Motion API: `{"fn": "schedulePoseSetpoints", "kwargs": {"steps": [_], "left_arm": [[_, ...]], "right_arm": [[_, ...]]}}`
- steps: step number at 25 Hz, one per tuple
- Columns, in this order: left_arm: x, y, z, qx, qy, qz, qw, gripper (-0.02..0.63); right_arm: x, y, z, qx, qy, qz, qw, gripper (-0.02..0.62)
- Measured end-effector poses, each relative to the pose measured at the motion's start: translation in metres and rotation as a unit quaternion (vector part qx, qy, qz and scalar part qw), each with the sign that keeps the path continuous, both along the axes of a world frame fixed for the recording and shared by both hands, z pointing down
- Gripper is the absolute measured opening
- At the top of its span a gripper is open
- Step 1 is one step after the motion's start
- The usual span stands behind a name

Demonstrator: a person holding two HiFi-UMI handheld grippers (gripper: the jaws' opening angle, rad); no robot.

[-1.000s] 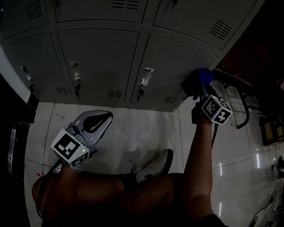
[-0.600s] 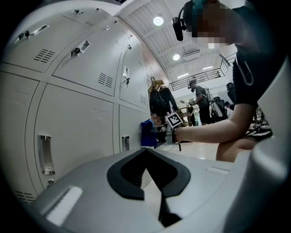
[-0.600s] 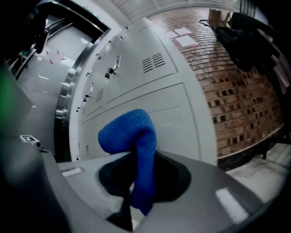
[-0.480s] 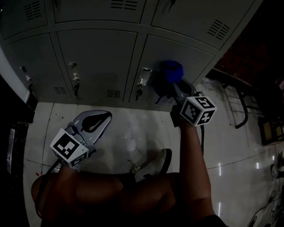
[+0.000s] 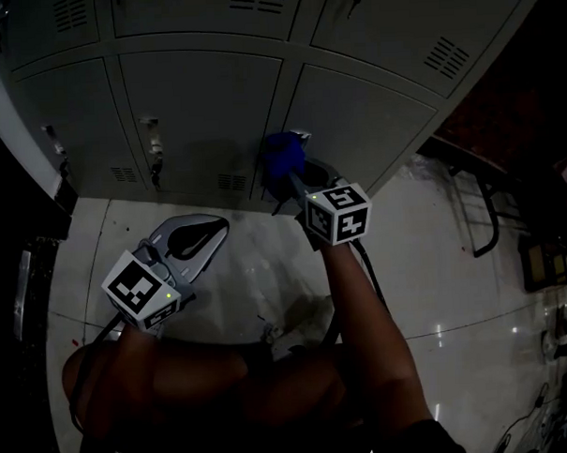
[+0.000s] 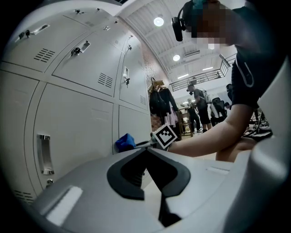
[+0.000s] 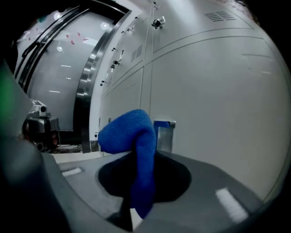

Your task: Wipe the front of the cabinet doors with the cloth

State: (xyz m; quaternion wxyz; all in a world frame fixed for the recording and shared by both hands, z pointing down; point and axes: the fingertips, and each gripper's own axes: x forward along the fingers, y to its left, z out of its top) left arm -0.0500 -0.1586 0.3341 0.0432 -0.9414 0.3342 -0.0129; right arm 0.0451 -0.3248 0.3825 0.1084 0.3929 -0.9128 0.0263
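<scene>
right gripper (image 7: pixel 136 157): fingers (image 7: pixel 204 186) closed on the blue cloth (image 7: pixel 129 129). a strip of it was nipped between them and the rest bunched in a fat fold past the tips. the fold sat at the left edge of the lower right door (image 5: pixel 382 123), just beside that door's metal handle (image 7: pixel 164 133). cloth looked to be against the door front, but the contact itself was not clear. behind the fingers came the marker cube (image 5: pixel 337 212), then the person's forearm (image 5: pixel 362 302) running back toward the bottom edge of the head view.

left gripper (image 6: pixel 146 150): fingers (image 6: pixel 86 191) together, nothing between them. it hovered over the pale tiled floor (image 5: pixel 266 259), below the bottom edge of the middle lower door (image 5: pixel 199 112) and well apart from the cloth. its own marker cube (image 5: pixel 141 291) sat close above the person's knee (image 5: pixel 177 376). from the left gripper view the cloth and the other gripper's cube showed just past the tips, along the row of grey cabinet doors (image 6: pixel 77 118).

middle lower door carried vent slots (image 5: pixel 230 184) near its bottom edge. head view very dim, fine detail on the door fronts not readable.
</scene>
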Motion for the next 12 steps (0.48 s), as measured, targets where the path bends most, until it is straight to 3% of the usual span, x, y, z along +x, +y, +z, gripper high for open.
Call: {"fn": "schedulePoseSetpoints", "kwargs": {"steps": [12], "left_arm": [[-0.002, 0.001, 0.001, -0.002, -0.001, 0.0, 1.0, 0.006]], "right_arm": [[0.075, -0.018, 0.007, -0.016, -0.043, 0.108, 0.993, 0.069]]}}
